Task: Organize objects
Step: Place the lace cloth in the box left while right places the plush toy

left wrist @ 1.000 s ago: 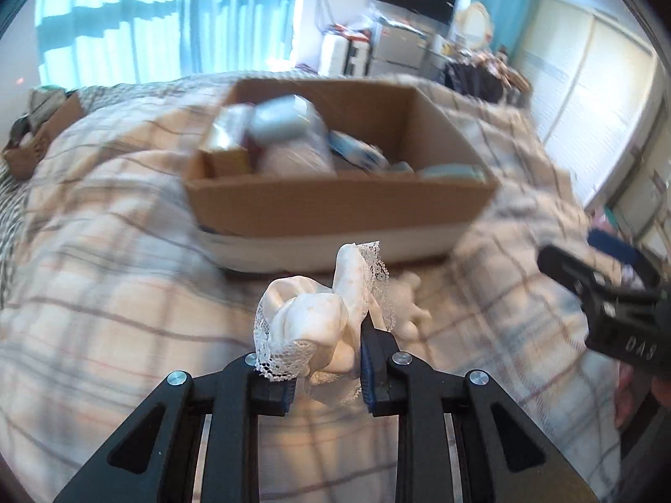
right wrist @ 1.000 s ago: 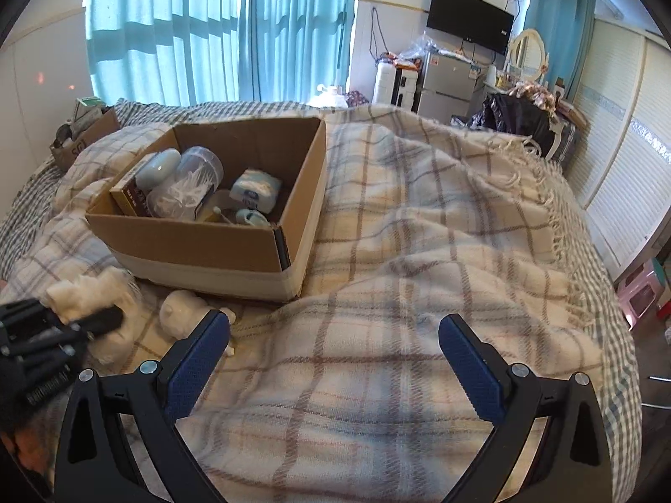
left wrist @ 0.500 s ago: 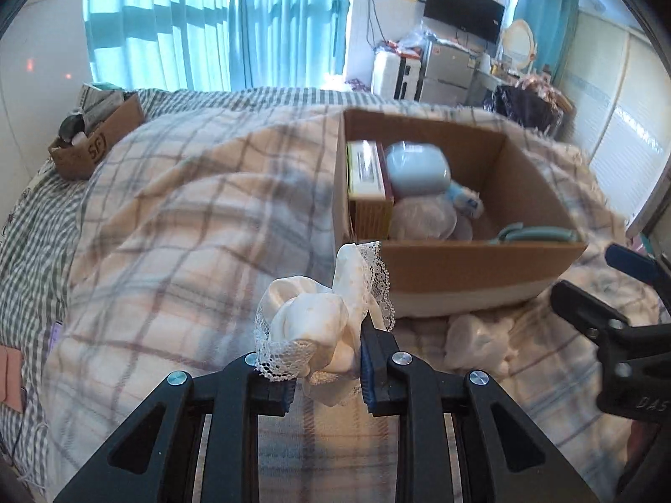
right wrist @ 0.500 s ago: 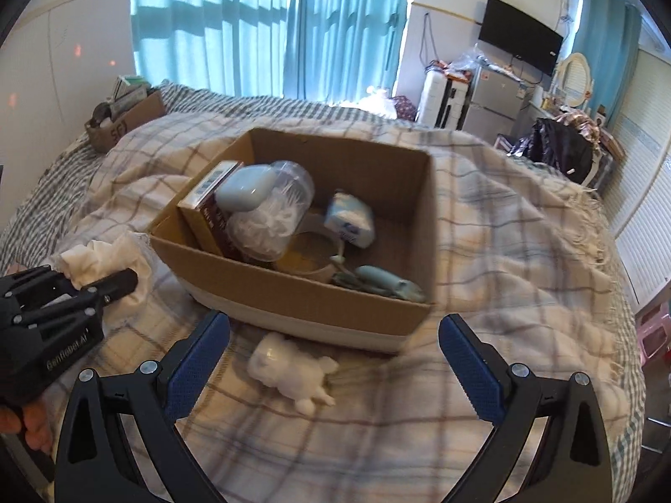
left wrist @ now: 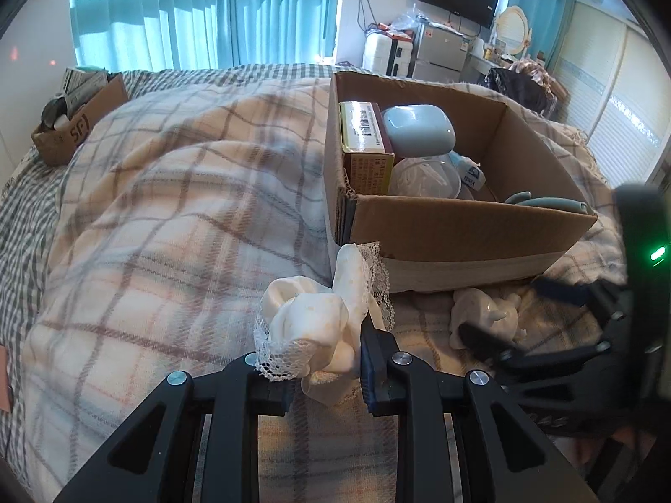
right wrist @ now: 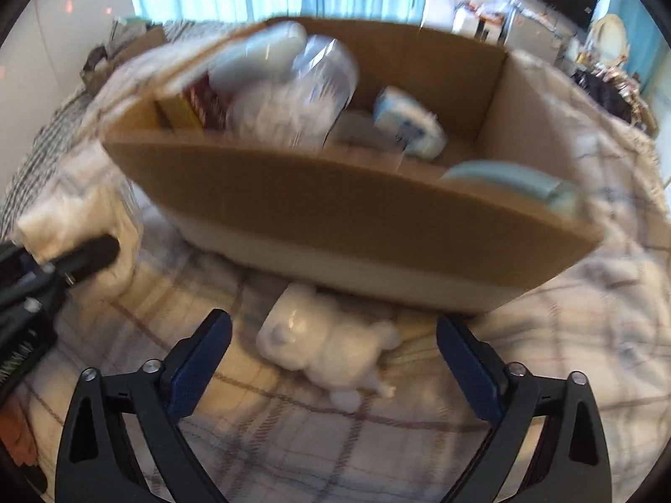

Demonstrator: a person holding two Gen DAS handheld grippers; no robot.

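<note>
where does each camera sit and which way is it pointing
Left wrist: rides the left gripper, shut on a lace-trimmed cloth, facing the cardboard box across the plaid blanket; right gripper at right edge.
Right wrist: rides the open right gripper, low over a white figurine before the box.
Shared: box, figurine, cloth.

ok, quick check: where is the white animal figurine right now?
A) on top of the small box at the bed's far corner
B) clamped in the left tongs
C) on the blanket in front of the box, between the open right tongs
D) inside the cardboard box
C: the white figurine lies on the plaid blanket just in front of the cardboard box, with the right tongs spread wide on either side of it, while the left tongs grip a lacy white cloth.
</note>
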